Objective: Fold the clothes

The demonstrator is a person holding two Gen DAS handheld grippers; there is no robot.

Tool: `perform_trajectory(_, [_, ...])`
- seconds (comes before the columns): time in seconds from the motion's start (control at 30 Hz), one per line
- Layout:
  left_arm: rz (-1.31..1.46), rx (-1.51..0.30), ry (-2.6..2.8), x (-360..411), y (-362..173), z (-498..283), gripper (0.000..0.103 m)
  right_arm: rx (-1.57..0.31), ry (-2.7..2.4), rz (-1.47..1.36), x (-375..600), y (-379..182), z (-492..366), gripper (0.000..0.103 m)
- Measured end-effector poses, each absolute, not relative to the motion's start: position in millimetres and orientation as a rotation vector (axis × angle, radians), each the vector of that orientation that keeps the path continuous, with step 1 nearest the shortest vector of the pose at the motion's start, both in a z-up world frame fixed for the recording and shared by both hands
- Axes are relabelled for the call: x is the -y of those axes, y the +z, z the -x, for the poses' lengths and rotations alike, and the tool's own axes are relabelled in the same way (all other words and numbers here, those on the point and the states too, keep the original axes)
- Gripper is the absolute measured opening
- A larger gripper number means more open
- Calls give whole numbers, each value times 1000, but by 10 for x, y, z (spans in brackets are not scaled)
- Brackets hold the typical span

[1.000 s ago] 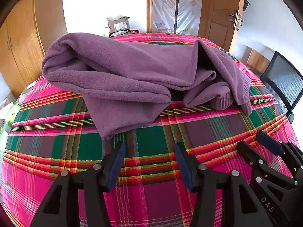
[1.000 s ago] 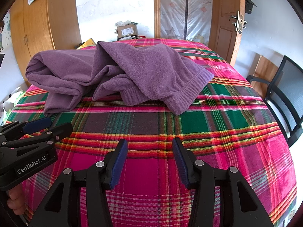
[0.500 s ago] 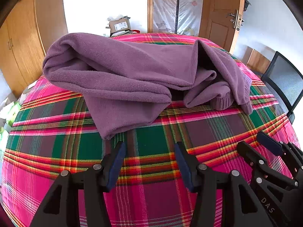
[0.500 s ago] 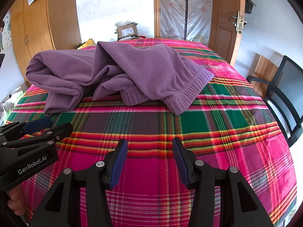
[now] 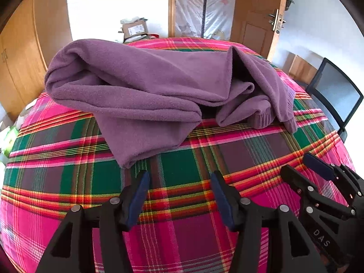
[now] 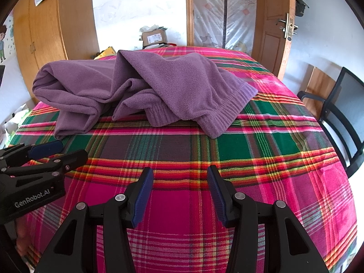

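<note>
A crumpled purple fleece sweater (image 5: pixel 145 91) lies in a heap across the far half of the bed's plaid cover (image 5: pixel 182 166); its ribbed cuff and hem face the near side (image 6: pixel 159 86). My left gripper (image 5: pixel 179 182) hovers open over bare cover, just short of the sweater's nearest corner. My right gripper (image 6: pixel 179 175) is further back from the cloth, its jaws opening with nothing between them. Each gripper shows in the other's view: the right one (image 5: pixel 298 165) at the right edge, the left one (image 6: pixel 72 149) at the left edge, apart from each other.
The plaid cover (image 6: pixel 273 147) spreads bare to the right of the sweater. A black mesh chair (image 6: pixel 341 104) stands beside the bed on the right. Beyond the bed are a wooden door (image 6: pixel 273 34), a wardrobe (image 6: pixel 41 34) and a cardboard box (image 6: pixel 154 36).
</note>
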State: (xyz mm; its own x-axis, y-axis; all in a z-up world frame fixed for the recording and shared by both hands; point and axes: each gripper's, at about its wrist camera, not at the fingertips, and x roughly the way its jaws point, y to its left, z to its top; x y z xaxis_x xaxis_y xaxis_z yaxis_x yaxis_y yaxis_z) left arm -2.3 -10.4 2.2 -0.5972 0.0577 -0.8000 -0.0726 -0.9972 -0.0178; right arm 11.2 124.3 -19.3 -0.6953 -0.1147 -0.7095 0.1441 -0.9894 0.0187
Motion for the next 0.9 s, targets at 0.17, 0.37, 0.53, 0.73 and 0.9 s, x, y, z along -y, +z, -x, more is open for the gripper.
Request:
perform_trajectory(0.17, [1414,-15,2706,217,49,56,59,-63,-2727,-1144,-1255,-187,-112,57])
perform_trajectory(0.37, [1375,17,2633,277,244,100,53,-55,-2705,-1141,-1329,-178,-79,57])
perform_trajectory(0.53, [1189,-194,2672,100,538,45,53,-35,-2697,-1148,-1371,-167,-33,57])
perform_trajectory(0.73, [1086,-339,2696,0,795,258,53,-36,-2694,-1149,-1378,-164,-27,57])
perform_trajectory(0.9, [1077,-382,2636,-75,859,449,53,-38,-2689,-1148,-1407,-176,-31,57])
